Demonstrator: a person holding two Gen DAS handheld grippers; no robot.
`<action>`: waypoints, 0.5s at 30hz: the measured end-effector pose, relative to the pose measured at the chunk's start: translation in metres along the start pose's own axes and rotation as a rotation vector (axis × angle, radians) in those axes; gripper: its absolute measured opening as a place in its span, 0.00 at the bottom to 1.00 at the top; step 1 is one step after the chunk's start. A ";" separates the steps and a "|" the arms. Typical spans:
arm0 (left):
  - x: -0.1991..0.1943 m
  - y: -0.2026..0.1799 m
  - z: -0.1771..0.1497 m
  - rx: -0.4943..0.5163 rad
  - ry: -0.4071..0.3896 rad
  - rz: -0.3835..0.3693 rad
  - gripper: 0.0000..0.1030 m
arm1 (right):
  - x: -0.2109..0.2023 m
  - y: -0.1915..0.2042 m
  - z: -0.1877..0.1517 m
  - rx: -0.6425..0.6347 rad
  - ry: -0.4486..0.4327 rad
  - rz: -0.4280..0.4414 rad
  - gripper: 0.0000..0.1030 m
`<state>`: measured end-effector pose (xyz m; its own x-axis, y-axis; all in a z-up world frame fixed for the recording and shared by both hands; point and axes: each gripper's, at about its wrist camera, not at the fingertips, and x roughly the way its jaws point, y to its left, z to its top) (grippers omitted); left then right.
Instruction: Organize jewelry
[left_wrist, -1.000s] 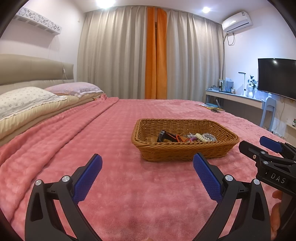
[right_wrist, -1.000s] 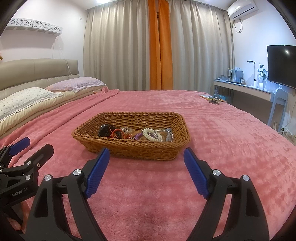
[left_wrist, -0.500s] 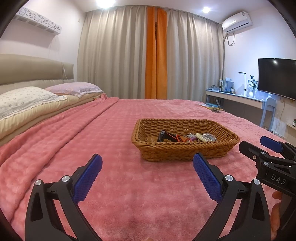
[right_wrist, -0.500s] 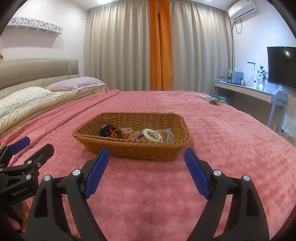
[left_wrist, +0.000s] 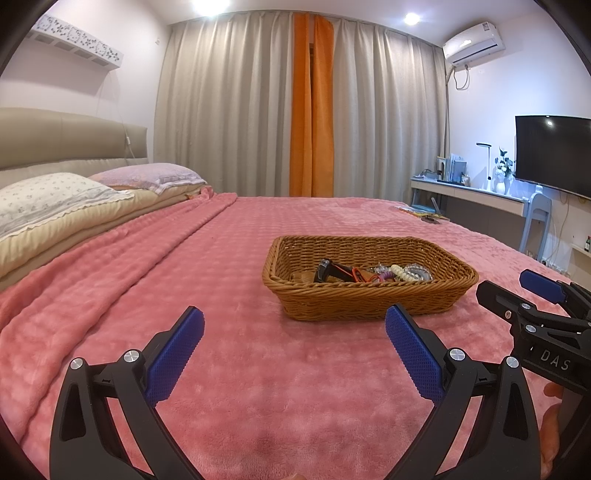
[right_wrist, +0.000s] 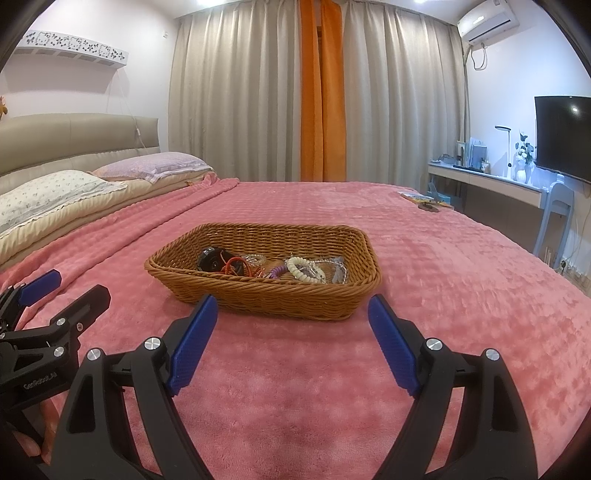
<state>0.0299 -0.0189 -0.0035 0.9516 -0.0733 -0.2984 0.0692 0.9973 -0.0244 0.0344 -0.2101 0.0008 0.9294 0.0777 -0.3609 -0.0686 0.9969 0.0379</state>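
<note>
You had both grippers hovering over the pink bedspread (left_wrist: 258, 387), fingers spread wide and holding nothing. The wicker basket (right_wrist: 266, 299) sat just ahead of your right gripper (right_wrist: 291, 339), and ahead and to the right of your left gripper (left_wrist: 295, 347). The jewelry was all piled inside it: a white bead bracelet (right_wrist: 304, 271), a purple coil (right_wrist: 277, 273), an orange band (right_wrist: 236, 266), and something black (right_wrist: 211, 260), maybe a watch, hard to tell.

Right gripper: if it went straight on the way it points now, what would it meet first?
Probably the wicker basket's near wall; the open right gripper points at it, only pink blanket between.
</note>
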 end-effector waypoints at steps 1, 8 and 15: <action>0.000 0.000 0.000 0.000 0.000 0.000 0.93 | 0.000 0.000 0.000 -0.001 0.000 0.000 0.77; 0.000 0.000 0.000 0.001 0.000 0.001 0.93 | 0.000 -0.001 0.000 0.001 0.001 0.001 0.77; -0.001 0.001 0.000 -0.004 0.001 0.000 0.93 | 0.000 -0.001 0.000 0.001 0.001 0.001 0.77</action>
<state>0.0293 -0.0174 -0.0033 0.9512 -0.0737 -0.2996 0.0685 0.9973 -0.0279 0.0347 -0.2106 0.0010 0.9289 0.0787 -0.3620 -0.0693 0.9968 0.0390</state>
